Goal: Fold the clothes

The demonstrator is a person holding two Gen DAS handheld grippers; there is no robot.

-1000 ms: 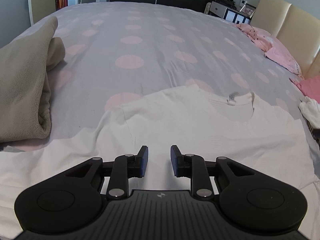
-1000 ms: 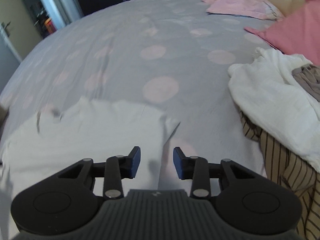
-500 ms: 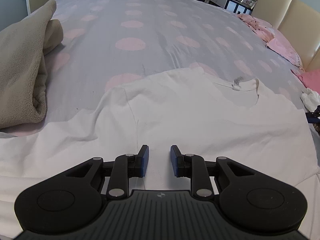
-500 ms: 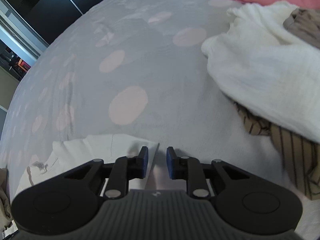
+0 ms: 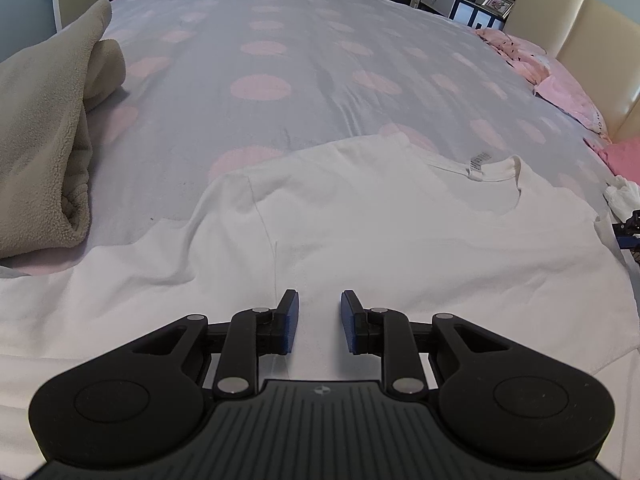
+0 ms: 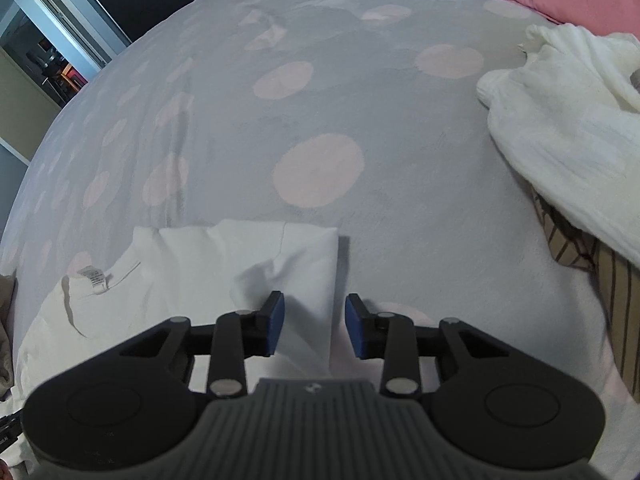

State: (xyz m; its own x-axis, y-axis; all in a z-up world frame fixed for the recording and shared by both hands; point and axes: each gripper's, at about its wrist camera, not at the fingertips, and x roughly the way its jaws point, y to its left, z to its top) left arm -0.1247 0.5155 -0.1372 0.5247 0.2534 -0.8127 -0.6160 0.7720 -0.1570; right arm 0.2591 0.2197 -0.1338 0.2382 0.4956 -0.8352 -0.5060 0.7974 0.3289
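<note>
The white T-shirt (image 5: 400, 240) is spread flat for folding, its sleeve straddled by the opening, empty right gripper (image 6: 314, 312), while the left gripper (image 5: 319, 312) is held slightly parted, gripping nothing.

Soft, dim daylight; strong fisheye bending at dark corners; right view looks slightly blurred.

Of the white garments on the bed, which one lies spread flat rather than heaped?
The white cotton T-shirt with the neck label, spread under both grippers. The other, a white textured knit garment, lies crumpled on the striped clothing at the right.
</note>
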